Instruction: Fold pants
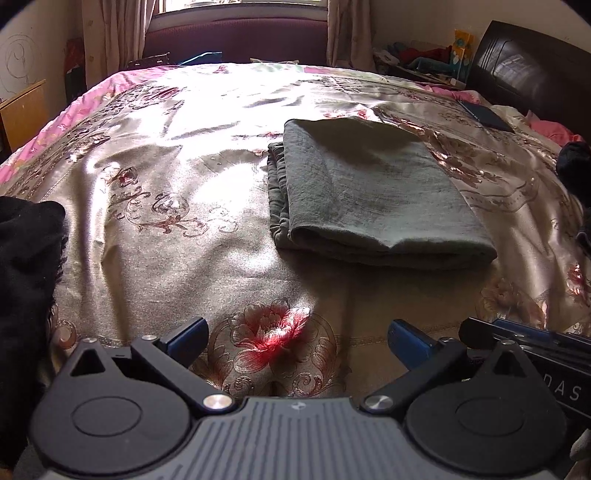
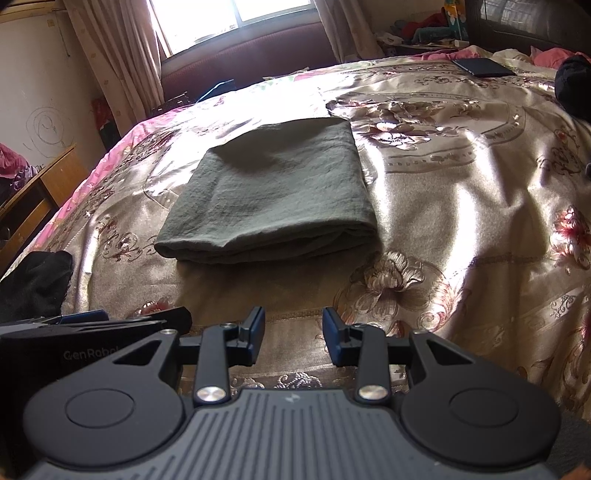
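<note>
Left wrist view: the pants (image 1: pixel 373 192) lie folded into a thick rectangular stack of matte, grey-green, slightly crinkled woven cloth. The gathered waistband edge shows at the stack's left side, and a rounded fold faces the camera. They rest flat on a glossy satin bedspread (image 1: pixel 155 229) in beige with embroidered floral scrollwork and a pink border. The left gripper (image 1: pixel 297 343) hangs above the bedspread, well short of the pants, its 2 blue-padded fingers spread wide with nothing between them. A black knit garment (image 1: pixel 26 266) sits at the left edge. A dark flat rectangular device (image 1: pixel 487 116) lies beyond the pants, near the dark wooden headboard (image 1: pixel 532 62).

Right wrist view: the same folded pants (image 2: pixel 273 195) sit ahead and slightly left of centre, with layered edges visible at the near fold. The right gripper (image 2: pixel 293 338) is held over the bedspread (image 2: pixel 461 206), apart from the pants; its jaws stand partly open and empty. The left gripper's black body (image 2: pixel 85 350) is just beside it on the left. Patterned curtains (image 2: pixel 110 55) flank a bright window (image 2: pixel 236 18).
</note>
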`<state>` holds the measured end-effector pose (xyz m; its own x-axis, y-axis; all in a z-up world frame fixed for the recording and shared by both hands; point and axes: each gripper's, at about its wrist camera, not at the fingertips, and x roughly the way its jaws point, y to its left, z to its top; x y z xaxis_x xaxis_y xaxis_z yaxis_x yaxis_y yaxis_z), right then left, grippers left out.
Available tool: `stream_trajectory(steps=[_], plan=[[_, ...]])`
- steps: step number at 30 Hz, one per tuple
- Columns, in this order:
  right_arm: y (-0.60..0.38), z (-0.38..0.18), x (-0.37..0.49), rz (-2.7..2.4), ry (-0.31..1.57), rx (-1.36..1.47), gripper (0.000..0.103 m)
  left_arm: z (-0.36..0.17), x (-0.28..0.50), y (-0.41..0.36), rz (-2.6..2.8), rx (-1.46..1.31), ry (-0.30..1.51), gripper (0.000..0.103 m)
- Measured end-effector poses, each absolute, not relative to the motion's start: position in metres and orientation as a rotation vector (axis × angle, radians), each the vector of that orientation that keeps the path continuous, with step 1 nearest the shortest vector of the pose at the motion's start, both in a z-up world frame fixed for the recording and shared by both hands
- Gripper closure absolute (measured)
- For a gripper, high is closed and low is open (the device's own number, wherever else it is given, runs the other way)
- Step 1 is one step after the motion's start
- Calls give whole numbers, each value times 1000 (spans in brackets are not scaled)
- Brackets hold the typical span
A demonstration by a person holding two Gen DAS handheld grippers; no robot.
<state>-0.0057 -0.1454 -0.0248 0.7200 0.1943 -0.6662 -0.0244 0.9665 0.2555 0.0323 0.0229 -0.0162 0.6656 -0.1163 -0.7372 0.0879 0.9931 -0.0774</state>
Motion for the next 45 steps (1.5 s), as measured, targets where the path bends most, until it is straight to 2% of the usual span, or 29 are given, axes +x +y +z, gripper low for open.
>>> stream_trajectory(steps=[45], plan=[[-143,-27,-5,123,769,241,68,-18,32,24,-104,-52,851,0]])
